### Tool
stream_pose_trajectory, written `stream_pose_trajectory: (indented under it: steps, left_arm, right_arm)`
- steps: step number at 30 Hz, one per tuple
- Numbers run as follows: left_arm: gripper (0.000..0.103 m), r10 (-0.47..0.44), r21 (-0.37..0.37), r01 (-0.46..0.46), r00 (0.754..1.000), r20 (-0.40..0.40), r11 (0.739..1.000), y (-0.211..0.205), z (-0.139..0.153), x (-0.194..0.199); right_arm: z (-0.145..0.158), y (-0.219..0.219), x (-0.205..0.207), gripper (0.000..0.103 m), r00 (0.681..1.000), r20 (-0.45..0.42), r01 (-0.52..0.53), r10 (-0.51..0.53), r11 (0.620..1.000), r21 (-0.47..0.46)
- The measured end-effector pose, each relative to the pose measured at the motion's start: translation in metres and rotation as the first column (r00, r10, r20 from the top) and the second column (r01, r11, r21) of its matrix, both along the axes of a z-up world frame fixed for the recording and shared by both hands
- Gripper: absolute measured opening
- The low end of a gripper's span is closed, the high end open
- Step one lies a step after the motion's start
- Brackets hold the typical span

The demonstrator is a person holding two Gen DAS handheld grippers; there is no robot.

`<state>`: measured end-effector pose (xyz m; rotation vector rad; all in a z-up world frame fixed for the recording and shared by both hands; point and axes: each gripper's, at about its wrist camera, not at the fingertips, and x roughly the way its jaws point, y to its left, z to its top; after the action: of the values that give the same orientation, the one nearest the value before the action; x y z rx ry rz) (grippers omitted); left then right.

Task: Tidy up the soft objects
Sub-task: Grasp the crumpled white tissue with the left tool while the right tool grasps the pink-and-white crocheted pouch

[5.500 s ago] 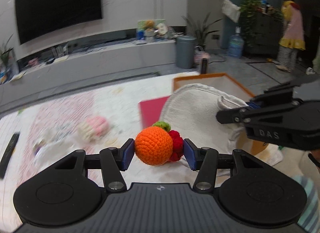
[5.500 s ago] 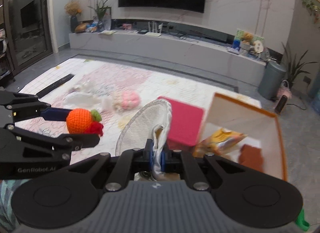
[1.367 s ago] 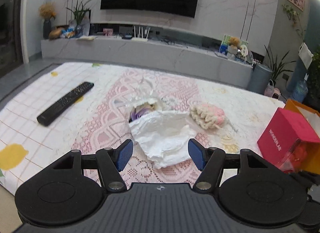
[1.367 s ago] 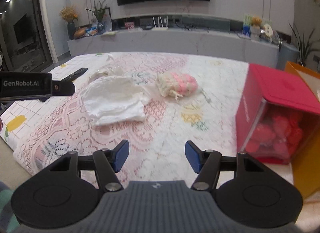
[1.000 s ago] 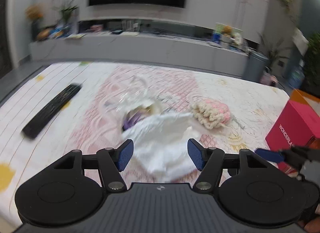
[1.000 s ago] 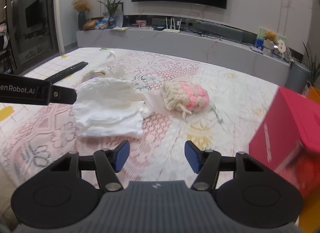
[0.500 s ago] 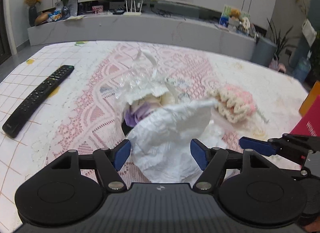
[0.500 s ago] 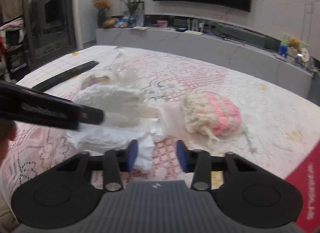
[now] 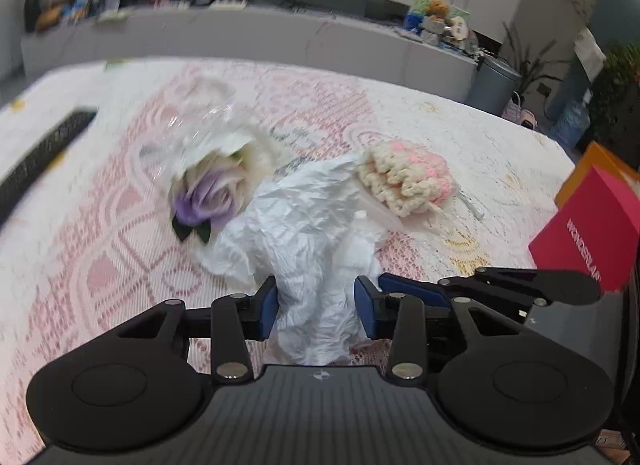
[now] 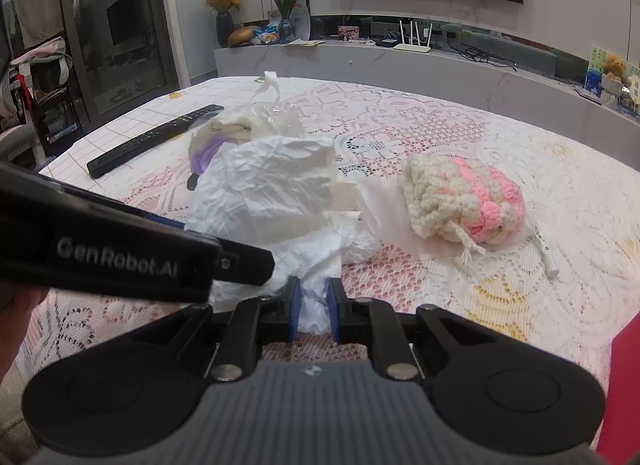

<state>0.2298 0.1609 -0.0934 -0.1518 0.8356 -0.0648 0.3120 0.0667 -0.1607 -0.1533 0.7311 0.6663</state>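
Note:
A crumpled white paper sheet [image 9: 304, 233] lies on the lace-covered table, also in the right wrist view [image 10: 276, 189]. My left gripper [image 9: 316, 303] has its jaws partly closed around the sheet's near fold, with gaps at both pads. My right gripper [image 10: 312, 305] is shut on the sheet's near edge. A pink and cream crochet pouch [image 9: 408, 177] sits just right of the sheet, seen too from the right wrist [image 10: 464, 201]. A purple and white fabric flower in clear wrap [image 9: 216, 185] lies left of the sheet.
A black remote [image 10: 156, 137] lies at the table's left. A red box [image 9: 592, 241] lettered WONDERLAND stands at the right edge, with an orange box [image 9: 592, 165] behind it. A white marker [image 10: 546, 251] lies right of the pouch.
Both grippers moved in onto the white sheet. The right jaws closed on its near edge. The left jaws narrowed around its fold, and the sheet is bunched up.

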Motion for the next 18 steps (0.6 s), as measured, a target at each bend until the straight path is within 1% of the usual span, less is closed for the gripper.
stream_pose_trajectory:
  steps: [3, 6, 7, 8, 9, 11, 14, 16, 18]
  left_arm:
    - [0.048, 0.018, 0.016, -0.018, 1.000, -0.018, 1.000, -0.002, -0.008, 0.006]
    - [0.047, 0.041, 0.028, -0.040, 0.999, -0.022, 0.999, -0.002, -0.012, 0.011]
    - [0.044, 0.041, 0.040, -0.040, 0.999, -0.017, 0.998, -0.005, -0.012, 0.011]
    - [0.033, 0.042, 0.064, -0.041, 0.999, -0.015, 0.997, -0.007, -0.012, 0.011]
    - [0.025, 0.046, 0.088, -0.045, 0.999, -0.012, 0.995, -0.009, -0.011, 0.011]
    - [0.014, 0.047, 0.108, -0.047, 0.999, -0.001, 0.993, -0.011, -0.008, 0.009]
    - [0.011, 0.047, 0.097, -0.052, 0.998, 0.044, 0.994, -0.007, 0.001, 0.002]
    - [0.010, 0.060, 0.070, -0.065, 0.995, 0.077, 0.995, -0.004, 0.011, -0.004]
    - [0.009, 0.063, 0.056, -0.069, 0.993, 0.104, 0.996, -0.004, 0.021, -0.011]
  right_arm:
    - [0.000, 0.001, -0.002, 0.013, 1.000, 0.007, -0.003, 0.003, 1.000, -0.002]
    - [-0.001, 0.003, -0.004, 0.013, 1.000, 0.020, -0.009, 0.009, 1.000, -0.008]
    - [-0.001, 0.004, -0.006, 0.013, 1.000, 0.024, -0.010, 0.010, 1.000, -0.013]
    - [-0.001, 0.004, -0.006, 0.013, 1.000, 0.026, -0.011, 0.011, 1.000, -0.015]
    - [-0.001, 0.004, -0.006, 0.013, 1.000, 0.025, -0.011, 0.012, 1.000, -0.014]
    - [0.001, 0.003, -0.006, 0.013, 1.000, 0.021, -0.013, 0.013, 1.000, -0.015]
    - [0.008, -0.002, -0.009, 0.016, 1.000, 0.018, -0.005, 0.005, 1.000, -0.012]
    - [0.014, -0.007, -0.010, 0.017, 1.000, 0.021, 0.019, -0.019, 1.000, -0.010]
    - [0.023, -0.014, -0.012, 0.022, 0.998, 0.035, 0.048, -0.048, 0.999, -0.002]
